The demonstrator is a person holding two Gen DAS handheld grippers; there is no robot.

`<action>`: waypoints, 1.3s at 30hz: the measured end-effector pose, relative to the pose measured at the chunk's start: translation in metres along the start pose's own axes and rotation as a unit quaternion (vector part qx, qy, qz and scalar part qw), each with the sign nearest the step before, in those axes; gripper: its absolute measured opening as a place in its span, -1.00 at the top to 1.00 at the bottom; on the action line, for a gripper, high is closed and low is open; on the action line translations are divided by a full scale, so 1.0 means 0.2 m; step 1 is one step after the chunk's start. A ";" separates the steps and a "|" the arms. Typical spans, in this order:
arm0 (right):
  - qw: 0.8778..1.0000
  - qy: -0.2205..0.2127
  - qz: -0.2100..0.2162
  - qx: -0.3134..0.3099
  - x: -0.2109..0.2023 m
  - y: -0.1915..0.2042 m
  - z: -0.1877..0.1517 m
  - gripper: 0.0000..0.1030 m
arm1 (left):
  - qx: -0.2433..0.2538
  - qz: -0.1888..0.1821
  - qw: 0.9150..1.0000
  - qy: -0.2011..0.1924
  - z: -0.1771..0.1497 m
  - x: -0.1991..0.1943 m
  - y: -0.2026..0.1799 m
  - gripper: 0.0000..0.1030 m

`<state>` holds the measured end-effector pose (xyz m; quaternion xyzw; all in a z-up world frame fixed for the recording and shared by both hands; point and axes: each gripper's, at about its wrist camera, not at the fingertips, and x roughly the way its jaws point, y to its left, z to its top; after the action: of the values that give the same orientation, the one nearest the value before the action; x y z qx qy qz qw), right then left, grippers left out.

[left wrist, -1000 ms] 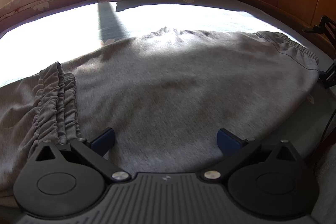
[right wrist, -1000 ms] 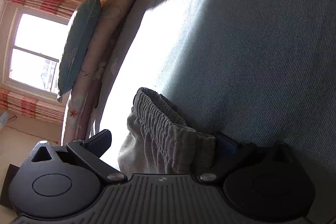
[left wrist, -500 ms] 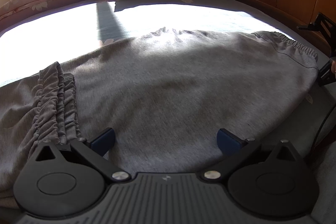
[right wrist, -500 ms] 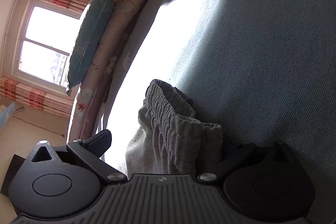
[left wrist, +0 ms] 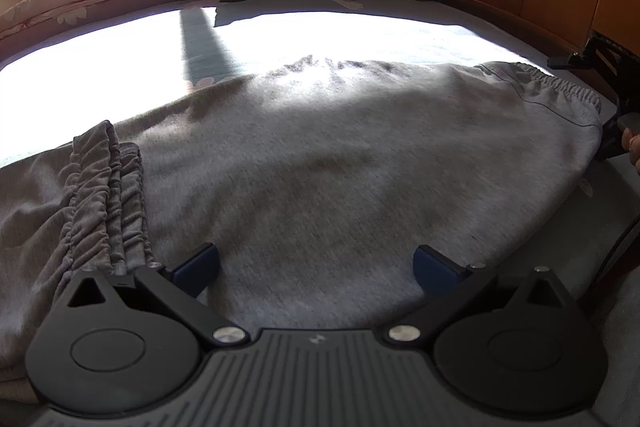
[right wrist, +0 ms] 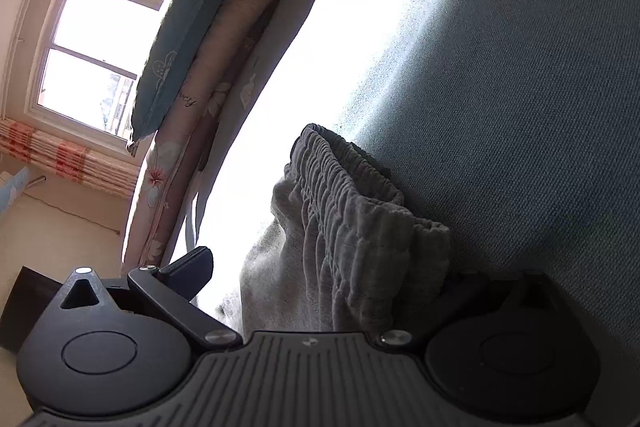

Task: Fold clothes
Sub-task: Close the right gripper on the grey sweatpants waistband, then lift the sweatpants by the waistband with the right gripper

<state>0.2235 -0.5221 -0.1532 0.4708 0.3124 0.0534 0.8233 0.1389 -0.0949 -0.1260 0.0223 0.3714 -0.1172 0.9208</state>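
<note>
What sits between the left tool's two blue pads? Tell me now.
Only grey sweatpants fabric, lying flat on the bed under the open left tool; nothing else fills that gap, as the left wrist view shows.

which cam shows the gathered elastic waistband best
The right wrist view: the ruched waistband fills the middle of the frame, between the wide-open fingers of the right tongs. The left wrist view shows only its thin edge at the far right of the grey trousers, plus bunched elastic cuffs at the left.
</note>
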 end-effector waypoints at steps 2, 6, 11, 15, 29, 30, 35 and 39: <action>1.000 0.006 -0.007 -0.030 0.00 0.01 -0.02 -0.85 | -0.001 -0.001 1.000 0.000 0.00 0.00 0.00 -0.99; 0.999 0.010 -0.014 -0.031 -0.04 -0.06 -0.02 -0.35 | 0.005 -0.002 1.000 0.001 0.00 0.00 0.00 -0.99; 0.999 0.017 -0.035 -0.037 -0.05 -0.07 -0.01 0.33 | -0.005 -0.007 1.000 -0.002 0.00 0.00 0.01 -0.99; 0.996 0.015 -0.053 -0.063 -0.05 -0.04 -0.03 0.35 | -0.002 -0.001 1.000 -0.002 0.00 0.01 0.00 -0.99; 0.982 0.002 -0.122 -0.146 -0.05 0.11 -0.10 0.39 | -0.016 -0.032 0.999 -0.015 0.16 -0.15 0.11 -0.99; 0.981 -0.002 -0.123 -0.151 -0.05 0.14 -0.10 0.39 | -0.017 -0.032 0.999 -0.022 0.20 -0.19 0.14 -0.99; 0.981 -0.026 -0.098 -0.166 -0.13 0.29 -0.11 0.41 | -0.066 0.009 0.998 -0.020 0.37 -0.32 0.44 -0.99; 0.978 -0.038 -0.078 -0.191 -0.19 0.46 -0.14 0.41 | -0.127 0.025 0.992 -0.011 0.41 -0.40 0.68 -0.99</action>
<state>0.1966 -0.4637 -0.0711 0.2808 0.3012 0.0296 0.9108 0.1708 0.0428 -0.0172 -0.0863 0.3728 -0.0462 0.9227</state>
